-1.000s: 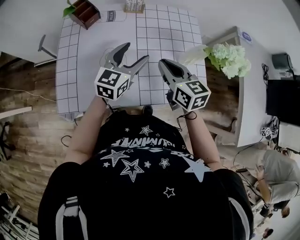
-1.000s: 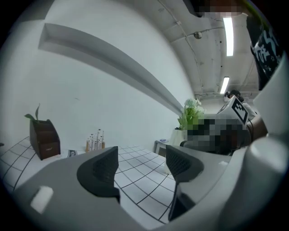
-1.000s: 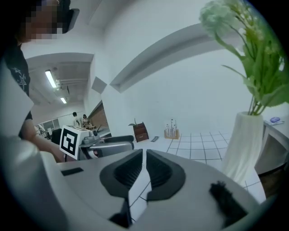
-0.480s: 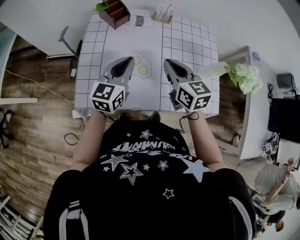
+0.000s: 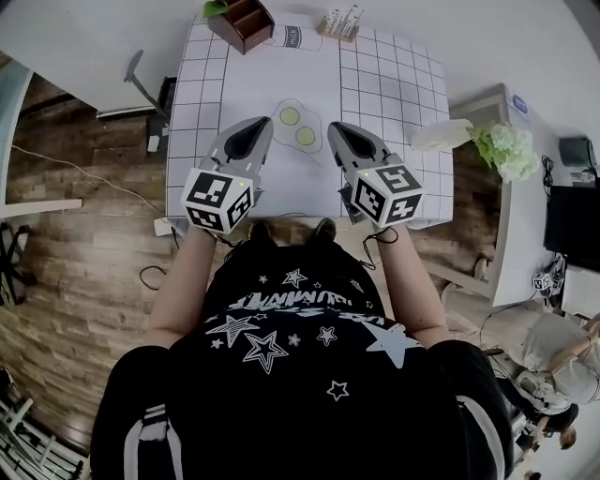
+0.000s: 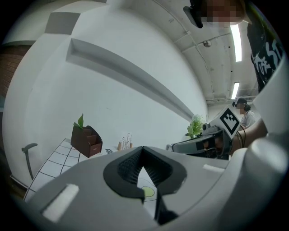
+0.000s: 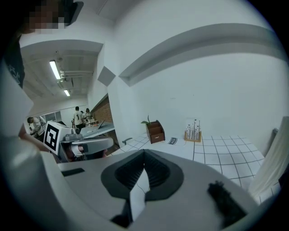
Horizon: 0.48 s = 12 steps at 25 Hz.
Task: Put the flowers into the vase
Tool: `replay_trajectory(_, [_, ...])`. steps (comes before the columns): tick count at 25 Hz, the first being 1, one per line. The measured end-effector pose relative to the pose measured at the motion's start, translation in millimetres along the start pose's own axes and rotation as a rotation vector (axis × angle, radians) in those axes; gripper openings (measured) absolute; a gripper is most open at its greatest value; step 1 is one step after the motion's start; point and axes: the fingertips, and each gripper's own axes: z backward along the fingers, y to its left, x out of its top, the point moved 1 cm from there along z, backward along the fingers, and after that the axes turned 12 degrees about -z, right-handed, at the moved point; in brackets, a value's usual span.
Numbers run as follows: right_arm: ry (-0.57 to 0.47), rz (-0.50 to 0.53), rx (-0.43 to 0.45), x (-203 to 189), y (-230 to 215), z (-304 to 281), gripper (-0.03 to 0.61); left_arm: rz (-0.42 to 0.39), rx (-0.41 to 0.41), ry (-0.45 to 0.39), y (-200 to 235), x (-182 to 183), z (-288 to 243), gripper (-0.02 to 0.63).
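Lying at three o'clock from the right gripper (image 5: 334,127), the flowers (image 5: 507,150) are farther from the left gripper (image 5: 266,123); both grippers' jaws are closed on nothing.

2 grippers (left gripper (image 5: 262,125), right gripper (image 5: 336,128)), 1 gridded table (image 5: 394,84), 1 brown box (image 5: 246,21) on its far-left corner, 1 flower bunch (image 5: 507,150) off its right side, 2 green circles (image 5: 306,136) mid-table

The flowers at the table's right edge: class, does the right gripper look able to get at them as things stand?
Probably yes: nothing stands between the right gripper and the flowers, which lie at the right edge of the table. Its jaws are shut on nothing, though, so they would have to open first.
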Motion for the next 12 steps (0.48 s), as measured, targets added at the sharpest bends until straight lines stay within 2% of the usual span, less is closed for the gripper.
replay_trajectory(6, [-0.004, -0.009, -0.028, -10, 2, 15, 0.012, -0.003, -0.013, -0.001, -9, 0, 4, 0.009])
replay_trajectory(12, [-0.022, 0.015, -0.018, -9, 7, 44, 0.012, 0.013, 0.015, -0.003, -28, 4, 13, 0.009])
